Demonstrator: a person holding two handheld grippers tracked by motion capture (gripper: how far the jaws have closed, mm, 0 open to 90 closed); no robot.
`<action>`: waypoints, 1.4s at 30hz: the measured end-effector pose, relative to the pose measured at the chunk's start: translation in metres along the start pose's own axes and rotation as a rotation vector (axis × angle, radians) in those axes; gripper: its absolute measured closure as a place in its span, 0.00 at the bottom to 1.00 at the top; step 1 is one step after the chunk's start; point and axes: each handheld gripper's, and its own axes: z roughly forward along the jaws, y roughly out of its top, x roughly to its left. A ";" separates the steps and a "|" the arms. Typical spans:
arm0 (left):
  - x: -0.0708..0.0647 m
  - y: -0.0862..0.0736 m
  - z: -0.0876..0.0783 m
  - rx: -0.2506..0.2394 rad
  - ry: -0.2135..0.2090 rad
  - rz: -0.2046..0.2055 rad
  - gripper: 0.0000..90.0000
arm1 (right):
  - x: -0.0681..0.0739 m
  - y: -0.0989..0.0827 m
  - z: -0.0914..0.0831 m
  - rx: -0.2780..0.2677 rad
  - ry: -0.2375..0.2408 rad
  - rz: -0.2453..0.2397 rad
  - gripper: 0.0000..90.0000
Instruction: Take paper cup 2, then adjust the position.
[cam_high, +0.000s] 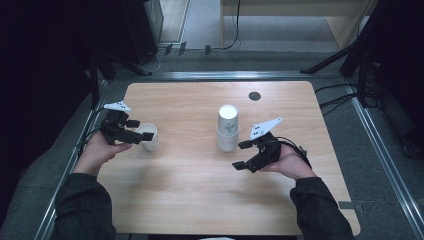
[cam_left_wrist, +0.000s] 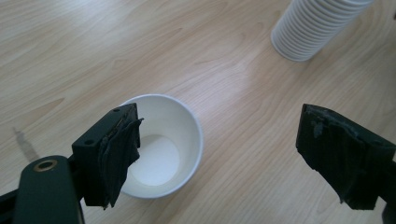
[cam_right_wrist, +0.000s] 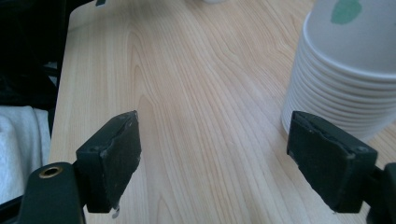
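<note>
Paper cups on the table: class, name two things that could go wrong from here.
1. The left tongs stand open, one jaw over the rim of the single cup; lifting or closing carelessly could tip or crush it.
2. The right tongs sit open close beside the stack of cups; a stray nudge might topple it.

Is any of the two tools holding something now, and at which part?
Nothing is held. The left tool stands open above the single paper cup, one pad over its rim. The right tool is open beside the cup stack.
</note>
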 end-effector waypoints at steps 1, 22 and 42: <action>-0.003 0.001 0.000 -0.004 -0.017 0.005 0.16 | 0.000 0.000 0.000 0.000 0.000 0.000 0.19; -0.035 0.009 0.025 0.039 -0.124 0.063 0.16 | -0.019 -0.003 -0.033 -0.058 -0.136 0.026 0.34; -0.061 0.010 0.045 0.052 -0.195 0.124 0.16 | -0.051 0.036 -0.038 0.006 -0.118 -0.004 0.30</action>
